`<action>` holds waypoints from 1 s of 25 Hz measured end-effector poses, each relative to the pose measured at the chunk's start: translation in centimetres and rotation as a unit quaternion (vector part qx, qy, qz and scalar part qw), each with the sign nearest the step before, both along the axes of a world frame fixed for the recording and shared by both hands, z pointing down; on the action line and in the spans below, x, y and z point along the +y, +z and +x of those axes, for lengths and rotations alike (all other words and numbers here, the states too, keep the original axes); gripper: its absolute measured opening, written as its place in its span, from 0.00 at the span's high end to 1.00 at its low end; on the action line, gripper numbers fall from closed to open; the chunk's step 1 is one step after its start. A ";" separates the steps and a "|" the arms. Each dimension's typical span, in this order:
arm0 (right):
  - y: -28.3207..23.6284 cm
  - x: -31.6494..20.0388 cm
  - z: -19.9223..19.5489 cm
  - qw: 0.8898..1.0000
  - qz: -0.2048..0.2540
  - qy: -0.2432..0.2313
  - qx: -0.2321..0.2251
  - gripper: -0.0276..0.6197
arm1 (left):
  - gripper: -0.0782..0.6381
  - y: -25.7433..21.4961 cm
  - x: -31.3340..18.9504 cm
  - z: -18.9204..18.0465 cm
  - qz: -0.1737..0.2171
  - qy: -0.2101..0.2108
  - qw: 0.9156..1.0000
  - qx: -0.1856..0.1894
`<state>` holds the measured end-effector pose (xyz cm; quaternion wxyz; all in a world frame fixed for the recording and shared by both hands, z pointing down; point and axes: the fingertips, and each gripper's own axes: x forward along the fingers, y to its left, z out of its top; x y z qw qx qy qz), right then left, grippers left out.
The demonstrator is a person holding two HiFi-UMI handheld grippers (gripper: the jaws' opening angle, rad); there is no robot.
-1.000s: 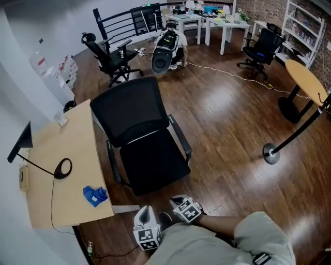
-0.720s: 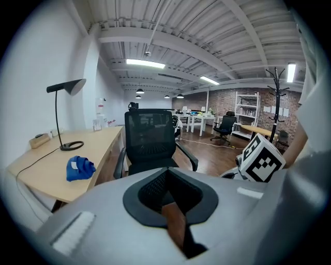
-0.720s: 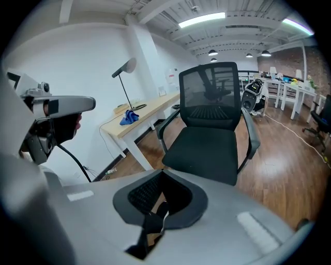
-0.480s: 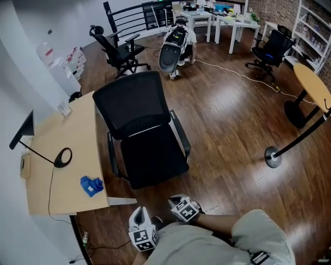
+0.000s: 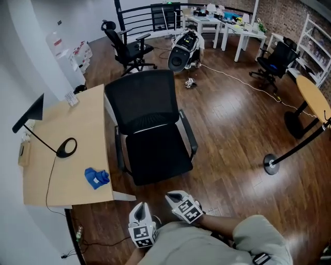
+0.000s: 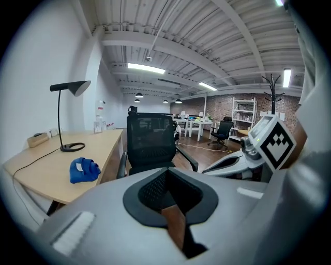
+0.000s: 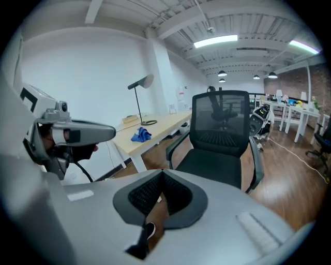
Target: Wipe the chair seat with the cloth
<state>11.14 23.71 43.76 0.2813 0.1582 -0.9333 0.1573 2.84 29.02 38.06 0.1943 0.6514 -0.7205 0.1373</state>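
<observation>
Two grippers show in the head view, left gripper [image 5: 140, 211] and right gripper [image 5: 176, 197] over open floor [image 5: 227, 155] before the chair seat's [image 5: 158, 160] front edge, cloth [image 5: 96, 177] bunched crosswise near the desk's [image 5: 77, 114] near edge; left gripper view: jaws clenched, empty; right gripper view: likewise.

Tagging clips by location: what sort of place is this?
Likely an open-plan office or lab: a desk with a lamp, an office chair, and shelving by a brick wall.
</observation>
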 end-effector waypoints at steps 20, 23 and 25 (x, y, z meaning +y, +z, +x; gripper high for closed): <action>-13.0 3.2 -8.4 0.984 0.137 0.092 -0.070 0.96 | 0.88 -6.3 1.0 -9.0 0.087 0.076 0.992 0.045; -14.5 2.8 -7.5 0.975 0.163 0.125 -0.081 0.96 | 0.88 -6.9 0.5 -8.3 0.089 0.100 0.991 0.030; -15.8 1.7 -6.7 0.969 0.187 0.137 -0.086 0.96 | 0.88 -8.4 -0.7 -8.1 0.117 0.104 0.988 0.013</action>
